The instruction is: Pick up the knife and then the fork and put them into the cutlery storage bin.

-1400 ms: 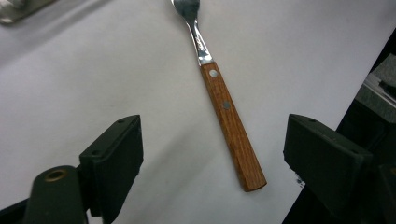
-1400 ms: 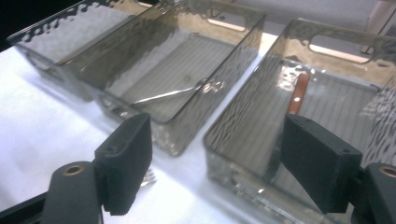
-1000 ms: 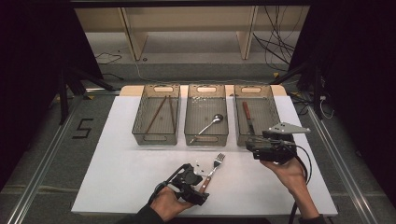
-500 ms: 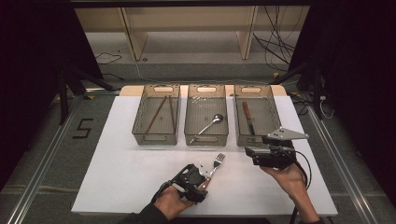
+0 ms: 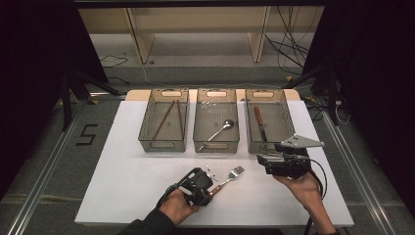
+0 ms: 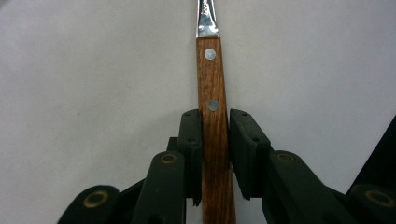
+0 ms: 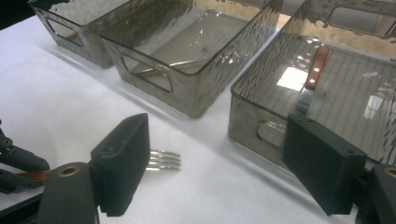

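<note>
Since the earlier frame the left gripper (image 5: 209, 183) has been closing its jaws around the fork (image 5: 226, 178), while the right gripper (image 5: 266, 163) has drifted slightly down and outward; from the high view the fork lies on the white table (image 5: 122, 186) just in front of the middle bin (image 5: 216, 121). Left gripper view: both pads flank the wooden fork handle (image 6: 214, 140), one touching, the other with a sliver of gap; the pinch may not be firm, so lifting now could let it slip or swing. Right gripper view: jaws spread wide, holding nothing, with the fork tines (image 7: 164, 159) between them farther off, near the knife bin (image 7: 327, 93).
</note>
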